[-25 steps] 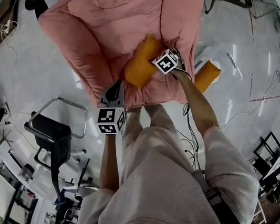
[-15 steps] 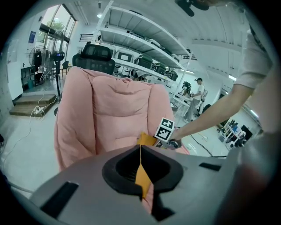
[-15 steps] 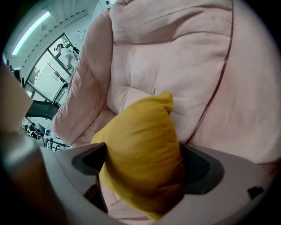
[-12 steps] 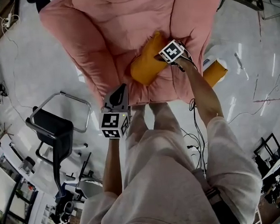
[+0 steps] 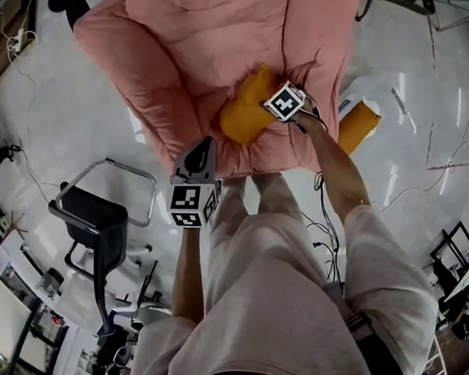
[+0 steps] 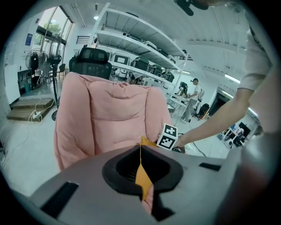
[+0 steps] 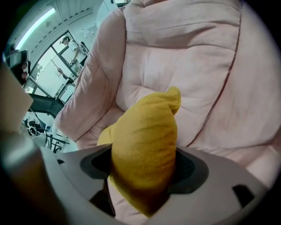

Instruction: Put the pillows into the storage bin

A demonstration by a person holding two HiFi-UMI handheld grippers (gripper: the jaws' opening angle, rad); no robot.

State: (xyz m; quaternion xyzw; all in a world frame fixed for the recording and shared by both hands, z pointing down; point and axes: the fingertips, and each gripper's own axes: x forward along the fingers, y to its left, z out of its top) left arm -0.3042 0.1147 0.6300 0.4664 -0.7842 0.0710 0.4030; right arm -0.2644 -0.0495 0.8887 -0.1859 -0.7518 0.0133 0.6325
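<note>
head view: two yellow pillows, seat pillow [image 5: 244,116] on the one pink armchair [image 5: 185,50], floor pillow [image 5: 358,126] only partly in sight at its right side; right gripper [image 5: 275,101] jaws hidden under its cube | left gripper view: left gripper [image 6: 141,169] jaws together, empty | right gripper view: jaws, just closing, clamp seat pillow, hiding its lower end

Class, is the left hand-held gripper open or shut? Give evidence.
Shut: the left hand-held gripper has jaws together in its own view, nothing between.

Left gripper [image 5: 206,147] jaws together; right gripper [image 7: 142,173] jaws closing, apparently onto pillow [image 7: 147,132].
</note>
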